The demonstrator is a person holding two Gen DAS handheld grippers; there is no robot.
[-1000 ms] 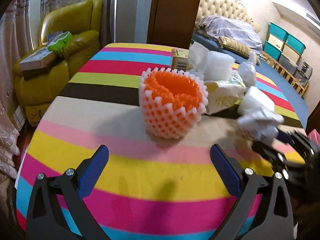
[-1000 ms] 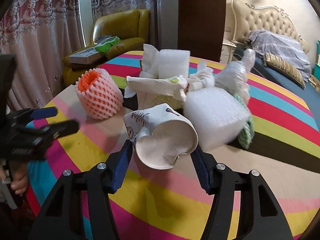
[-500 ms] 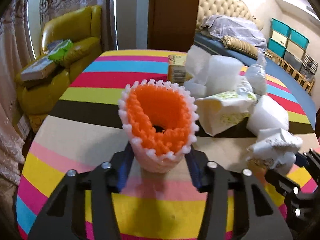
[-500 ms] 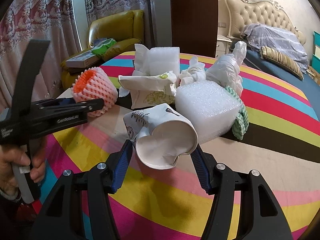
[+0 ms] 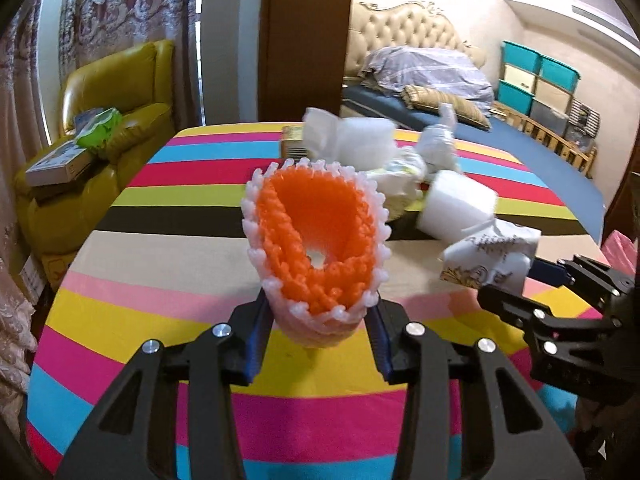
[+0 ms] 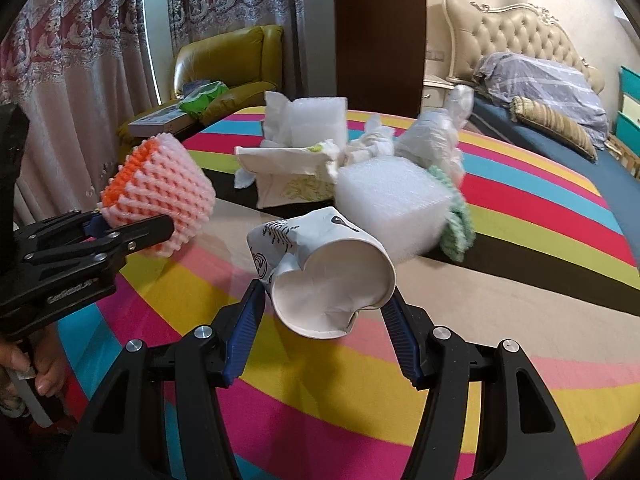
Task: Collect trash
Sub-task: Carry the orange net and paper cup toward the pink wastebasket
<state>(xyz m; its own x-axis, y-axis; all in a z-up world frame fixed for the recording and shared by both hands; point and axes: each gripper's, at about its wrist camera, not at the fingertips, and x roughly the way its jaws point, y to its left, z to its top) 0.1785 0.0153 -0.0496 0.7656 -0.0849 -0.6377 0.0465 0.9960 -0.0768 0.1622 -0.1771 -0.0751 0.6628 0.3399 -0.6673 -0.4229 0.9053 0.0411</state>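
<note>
Striped tablecloth (image 5: 132, 312) in bright bands across the whole lower frame of both views. Nearest in the left wrist view, left gripper (image 5: 318, 320), jaws just drawn in and clamped on an orange-and-white foam fruit net (image 5: 316, 248), lifted off the cloth, mouth toward the camera. Nearest in the right wrist view, right gripper (image 6: 326, 312), part open, pinched on a crumpled paper cup (image 6: 320, 276), held above the cloth at frame centre. Lower left there, a hand (image 6: 38, 368) on the other gripper's handle. Farther up, mid-frame, a trash pile: bubble-wrap block (image 6: 392, 204), tissue pack (image 6: 288, 172), green knit scrap (image 6: 456, 220). Beyond, upper left, yellow armchair (image 5: 112, 92); upper right, bed with tufted headboard (image 6: 516, 40).
</note>
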